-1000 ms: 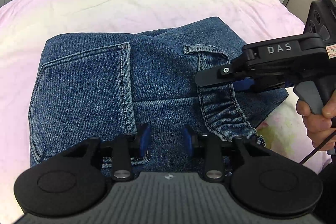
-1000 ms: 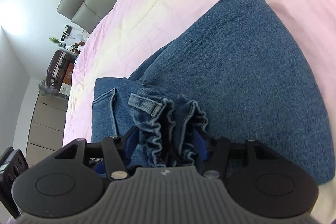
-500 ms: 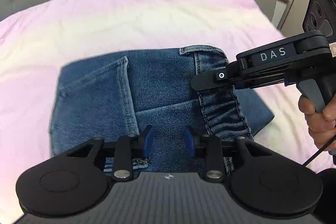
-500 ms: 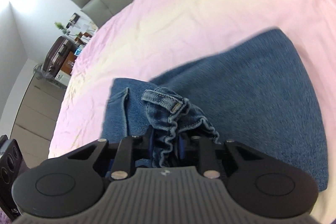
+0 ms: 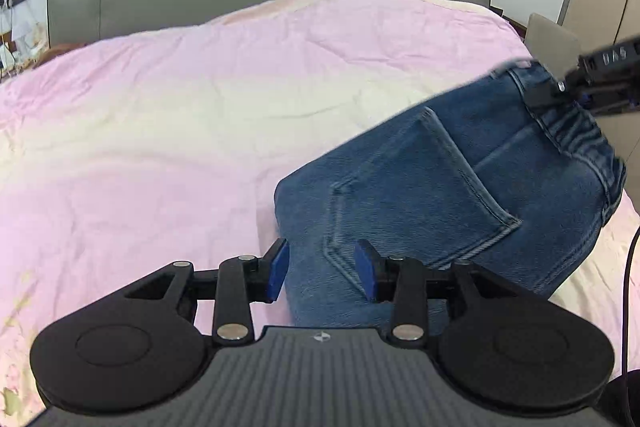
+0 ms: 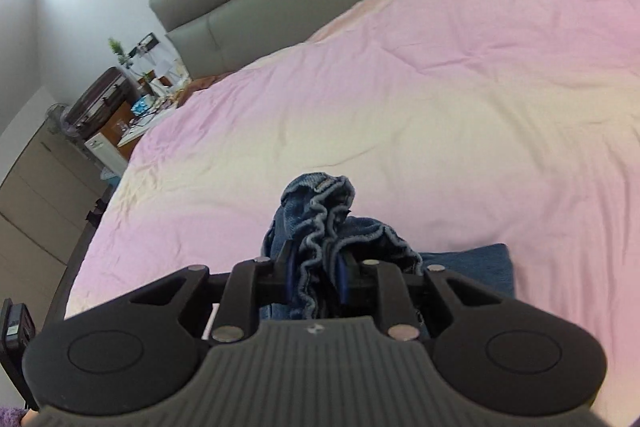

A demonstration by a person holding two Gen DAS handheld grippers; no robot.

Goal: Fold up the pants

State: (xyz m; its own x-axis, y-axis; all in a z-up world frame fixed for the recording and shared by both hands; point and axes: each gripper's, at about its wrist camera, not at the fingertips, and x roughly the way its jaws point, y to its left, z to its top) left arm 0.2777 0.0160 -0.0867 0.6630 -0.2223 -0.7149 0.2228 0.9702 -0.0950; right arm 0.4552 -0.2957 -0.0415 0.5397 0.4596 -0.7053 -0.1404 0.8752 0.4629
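**Denim lifted by its waistband, one tool clamped, the other parted**

The jeans [image 5: 460, 195] hang at the right of the left wrist view, raised off the pink bed cover [image 5: 180, 115] and draped from the upper right down toward the bottom centre, with a back pocket [image 5: 416, 187] facing the camera. In the right wrist view the gathered waistband [image 6: 320, 223] bunches up at lower centre, with more denim hanging below it.

The cloth looks like thick, soft denim: judged from the way it sags in a heavy sheet, it has some weight, bends freely and will not hold a shape by itself. It seems neither slippery nor fragile. The elastic waistband is the thickest, firmest part and the sensible place to pinch; the stitched pocket seam and side edge also look like sound holds, while a single loose layer could slide out.

The right tool [image 6: 316, 275] is closed tight on the ruffled waistband, which fills the narrow gap between its blue pads. The left tool [image 5: 322, 269] stands part open; denim lies between and behind its pads, but they do not appear to press on it.

White lettering on the right tool's arm at the upper right of the left wrist view is blurred; it may read "DAS". No label shows on the jeans.
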